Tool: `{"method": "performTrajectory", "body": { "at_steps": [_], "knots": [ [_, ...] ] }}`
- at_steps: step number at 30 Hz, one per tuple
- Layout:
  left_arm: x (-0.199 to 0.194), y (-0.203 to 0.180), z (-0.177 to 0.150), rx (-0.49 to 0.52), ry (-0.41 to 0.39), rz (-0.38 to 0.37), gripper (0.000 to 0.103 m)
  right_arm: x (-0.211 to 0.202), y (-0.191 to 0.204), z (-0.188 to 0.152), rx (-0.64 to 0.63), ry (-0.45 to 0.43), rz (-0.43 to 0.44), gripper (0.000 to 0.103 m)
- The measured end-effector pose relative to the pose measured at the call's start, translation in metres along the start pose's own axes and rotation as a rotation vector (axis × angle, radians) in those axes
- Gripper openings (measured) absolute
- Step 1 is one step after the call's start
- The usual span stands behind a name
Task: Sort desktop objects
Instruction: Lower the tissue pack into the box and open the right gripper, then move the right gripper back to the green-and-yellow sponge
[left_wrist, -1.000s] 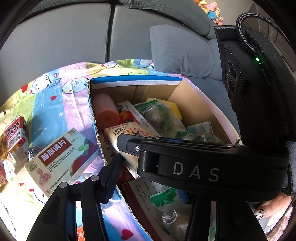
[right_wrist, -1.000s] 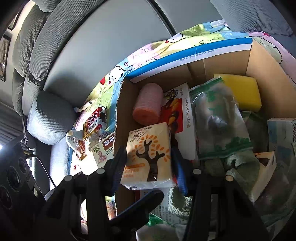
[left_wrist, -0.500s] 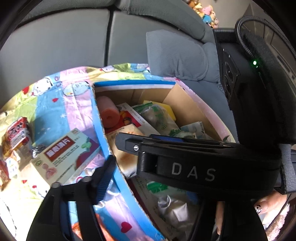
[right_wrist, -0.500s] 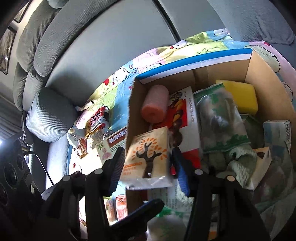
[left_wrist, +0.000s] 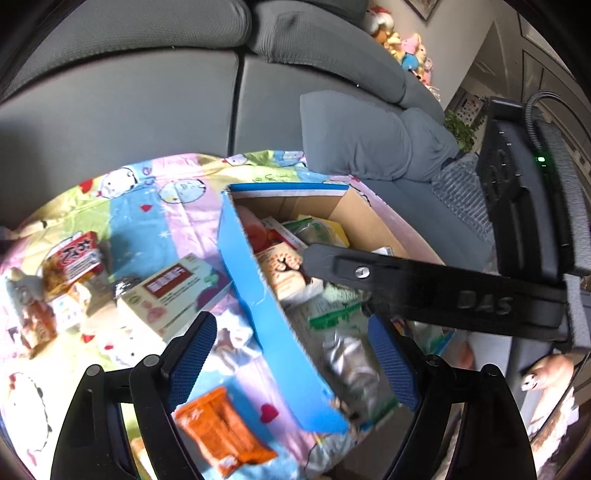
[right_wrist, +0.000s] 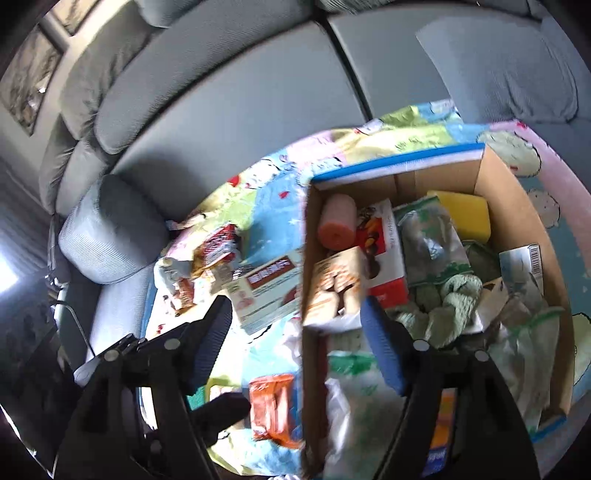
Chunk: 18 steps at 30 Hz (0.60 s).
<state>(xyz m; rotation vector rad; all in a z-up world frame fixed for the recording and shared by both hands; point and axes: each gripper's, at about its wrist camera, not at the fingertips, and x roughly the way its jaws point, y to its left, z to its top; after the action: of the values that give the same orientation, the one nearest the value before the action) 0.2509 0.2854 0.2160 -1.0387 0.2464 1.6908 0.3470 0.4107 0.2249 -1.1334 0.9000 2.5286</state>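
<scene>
A second ago the right tool (right_wrist: 295, 332) clamped the tree-print packet (right_wrist: 334, 286); now its fingers stand spread and empty, and the packet lies inside the cardboard box (right_wrist: 517, 206) against the near wall. Both tools have pulled back; the left tool (left_wrist: 291, 354) straddles the box's blue wall.

Your left tool (left_wrist: 291, 354) is matte black plastic with round silver screws at its joints and blue textured pads (left_wrist: 192, 354) on both fingers. At the right of that frame your right tool (right_wrist: 295, 343) shows a black body stamped "DAS", a green light and a braided cable. At lower right, your fingernail (left_wrist: 532, 382) carries painted art.
</scene>
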Motion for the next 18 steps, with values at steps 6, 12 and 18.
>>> {"method": "performTrajectory", "body": {
  "at_steps": [6,12,18],
  "knots": [
    [-0.042,0.011,-0.024,0.014,-0.035,0.044,0.094,-0.023,0.033,-0.024,-0.056,-0.029,0.052,0.083],
    [-0.081,0.041,-0.054,-0.013,-0.06,0.117,0.094,-0.031,0.062,-0.048,-0.106,-0.032,0.091,0.083],
    [-0.104,0.081,-0.086,-0.093,-0.061,0.177,0.094,-0.025,0.097,-0.076,-0.18,-0.016,0.099,0.083]
  ]
}}
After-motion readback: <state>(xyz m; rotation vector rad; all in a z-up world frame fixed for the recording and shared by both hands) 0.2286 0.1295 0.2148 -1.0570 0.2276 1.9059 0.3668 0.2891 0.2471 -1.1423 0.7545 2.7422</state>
